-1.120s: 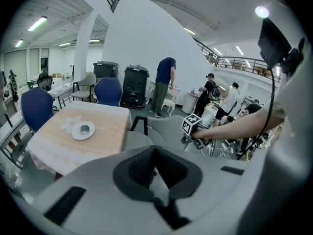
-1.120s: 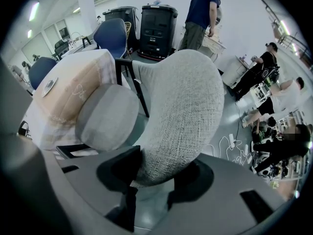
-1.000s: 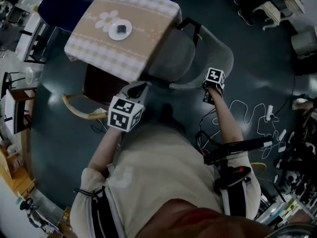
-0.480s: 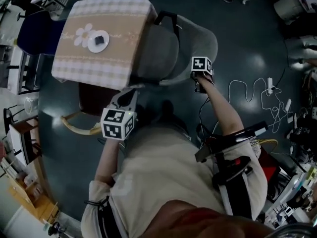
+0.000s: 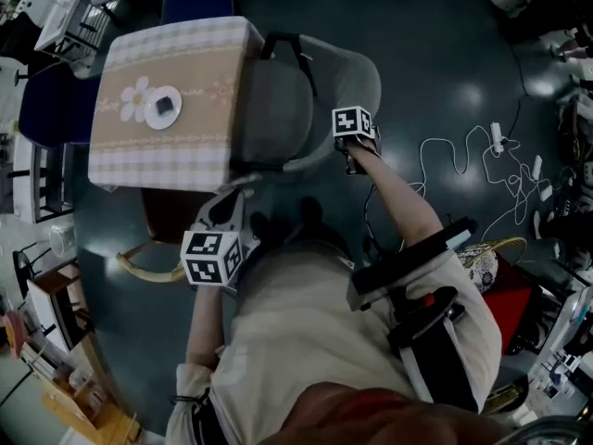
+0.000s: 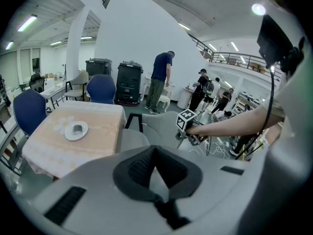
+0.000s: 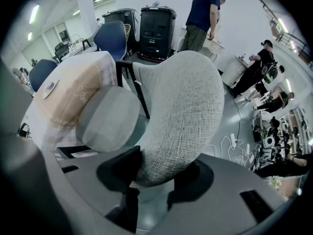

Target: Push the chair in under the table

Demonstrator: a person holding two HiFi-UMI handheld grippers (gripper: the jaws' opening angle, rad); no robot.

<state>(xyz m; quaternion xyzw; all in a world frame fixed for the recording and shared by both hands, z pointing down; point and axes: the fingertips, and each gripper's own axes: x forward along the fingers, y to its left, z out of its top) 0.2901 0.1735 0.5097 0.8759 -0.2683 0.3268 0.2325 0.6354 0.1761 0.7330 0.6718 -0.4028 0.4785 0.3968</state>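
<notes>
The grey fabric chair (image 5: 301, 91) stands at the right side of the table (image 5: 130, 160), which wears a beige checked cloth; its seat (image 5: 271, 109) reaches partly under the table's edge. A white plate (image 5: 162, 107) with a small dark thing lies on the cloth. My right gripper (image 5: 350, 151) is shut on the rim of the chair's backrest (image 7: 181, 102), with grey fabric filling the gap between the jaws of the right gripper (image 7: 159, 173). My left gripper (image 5: 230, 213) hovers near the table's near corner, shut and holding nothing. The same left gripper (image 6: 155, 155) looks over the table and chair.
White cables and a power strip (image 5: 494, 135) lie on the dark floor to the right. A blue chair (image 5: 46, 100) stands left of the table and a curved wooden frame (image 5: 153, 269) lies below it. People stand (image 6: 160, 82) by black bins (image 6: 129, 82) at the back.
The head view has swung, so table and chair sit further left and turned in the picture. The right gripper keeps its hold on the backrest; the left stays shut near the table corner.
</notes>
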